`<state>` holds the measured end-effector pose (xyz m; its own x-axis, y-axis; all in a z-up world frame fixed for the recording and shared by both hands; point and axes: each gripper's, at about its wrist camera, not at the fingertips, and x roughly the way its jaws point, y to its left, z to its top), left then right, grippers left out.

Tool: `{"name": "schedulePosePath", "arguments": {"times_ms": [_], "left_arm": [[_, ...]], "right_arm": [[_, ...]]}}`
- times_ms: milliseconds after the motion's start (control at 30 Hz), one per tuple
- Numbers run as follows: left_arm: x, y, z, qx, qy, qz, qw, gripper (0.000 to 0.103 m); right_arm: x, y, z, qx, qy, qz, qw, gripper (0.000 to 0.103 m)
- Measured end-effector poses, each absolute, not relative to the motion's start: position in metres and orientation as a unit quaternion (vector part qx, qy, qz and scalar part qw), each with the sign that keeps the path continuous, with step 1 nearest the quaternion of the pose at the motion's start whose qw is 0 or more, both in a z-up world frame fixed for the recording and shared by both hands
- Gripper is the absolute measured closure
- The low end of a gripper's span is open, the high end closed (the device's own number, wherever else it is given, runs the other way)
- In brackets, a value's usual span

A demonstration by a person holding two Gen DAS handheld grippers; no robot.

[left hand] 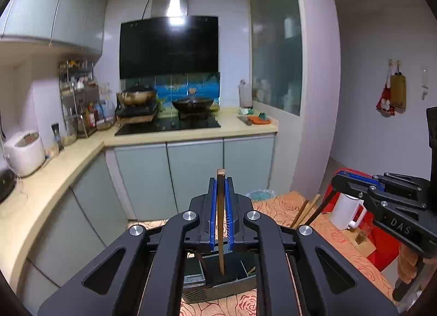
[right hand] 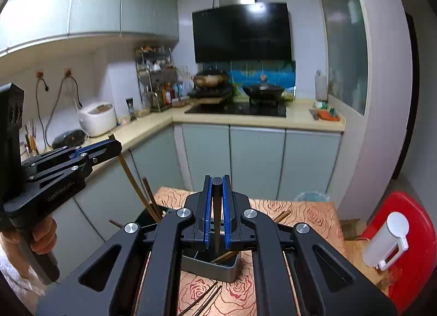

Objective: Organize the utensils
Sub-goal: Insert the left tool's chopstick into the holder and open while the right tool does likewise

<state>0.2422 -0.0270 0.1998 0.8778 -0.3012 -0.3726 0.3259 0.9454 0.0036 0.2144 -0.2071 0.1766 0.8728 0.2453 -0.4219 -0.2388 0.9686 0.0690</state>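
Desk (right hand: 308, 214) with rose-pattern cloth sits in front of the kitchen cabinets, stove (right hand: 237, 109) and two pans on the counter beyond

Red chair (right hand: 418, 247) at the desk's right edge, white jug (right hand: 385, 242) in front of it

Dark holder box (right hand: 213, 269) stands on the desk under both grippers; a few chopsticks lean inside it

Left gripper (left hand: 221, 179): jaws clamped together on a brown chopstick (left hand: 220, 223), held upright, top end poking just above the jaw tips, lower end hanging above the box (left hand: 218, 283). In the right view the same stick slants down from the left gripper (right hand: 116, 143) toward the box

Right gripper (right hand: 217, 179): jaws clamped on a dark chopstick (right hand: 217, 220), also upright, lower end just over the box opening. In the left view it slants down from the jaw tips (left hand: 334, 179)

Loose chopsticks (right hand: 207, 299) lie on the cloth in front of the box, more (left hand: 306, 209) at the far side of the desk near the jug (left hand: 345, 210)

Person's fingers (right hand: 43, 236) wrap the left gripper's handle
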Motion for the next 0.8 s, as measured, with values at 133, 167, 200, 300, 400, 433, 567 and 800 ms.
{"name": "schedulePosePath", "arguments": {"times_ms": [133,167,200,300,400,433,567,800], "left_arm": [[0.261,-0.023,0.174,0.028,0.209,-0.156,0.965,0.097],[0.264,-0.022,0.168,0.028,0.213,-0.156,0.964,0.097],[0.267,-0.02,0.164,0.028,0.216,-0.156,0.964,0.097],[0.272,-0.013,0.15,0.027,0.226,-0.152,0.962,0.097],[0.276,-0.007,0.141,0.02,0.236,-0.15,0.96,0.097],[0.277,-0.006,0.137,0.02,0.24,-0.149,0.959,0.097],[0.276,-0.002,0.133,0.022,0.237,-0.142,0.961,0.096],[0.263,0.003,0.146,0.024,0.213,-0.127,0.968,0.045]], "right_arm": [[0.234,-0.197,0.156,0.002,0.252,0.126,0.959,0.095],[0.238,-0.195,0.152,0.0,0.259,0.125,0.958,0.095],[0.242,-0.193,0.146,-0.002,0.265,0.123,0.956,0.095],[0.248,-0.189,0.132,-0.003,0.278,0.124,0.953,0.095],[0.254,-0.187,0.122,-0.001,0.287,0.122,0.95,0.095],[0.255,-0.186,0.121,-0.001,0.289,0.122,0.949,0.095],[0.256,-0.182,0.117,-0.008,0.286,0.126,0.95,0.095],[0.248,-0.185,0.125,-0.008,0.27,0.117,0.956,0.06]]}}
